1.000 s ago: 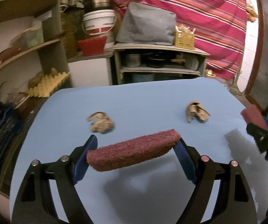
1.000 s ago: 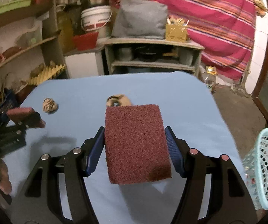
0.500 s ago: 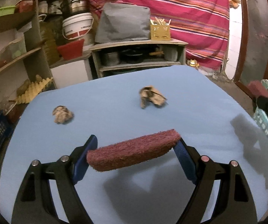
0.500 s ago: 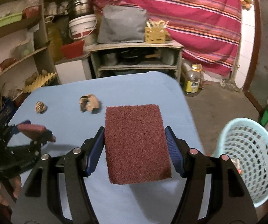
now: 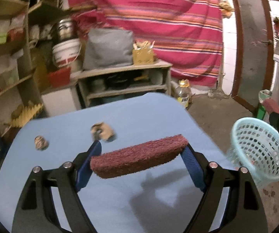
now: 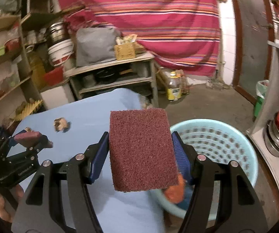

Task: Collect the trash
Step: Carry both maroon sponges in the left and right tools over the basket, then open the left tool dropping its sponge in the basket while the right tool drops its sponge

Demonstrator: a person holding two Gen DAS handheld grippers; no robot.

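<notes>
The left gripper [image 5: 139,155] squeezes a dark red scrub pad [image 5: 138,161] edge-on between its blue pads. The right gripper [image 6: 140,151] grips a second scrub pad [image 6: 142,151] flat, above the table edge by the light blue basket [image 6: 217,136], which holds something orange, too blurry to name. Farther off, two crumpled brown scraps [image 5: 102,134] [image 5: 40,142] lie apart on the blue table [image 5: 139,112].

The pale blue surface [image 5: 120,120] lies mostly bare; only two crumpled brown paper scraps [image 5: 102,134] sit toward its far left. Just off its right edge, the round light-blue perforated plastic basket [image 6: 217,136] gapes upward, unobstructed from above.
</notes>
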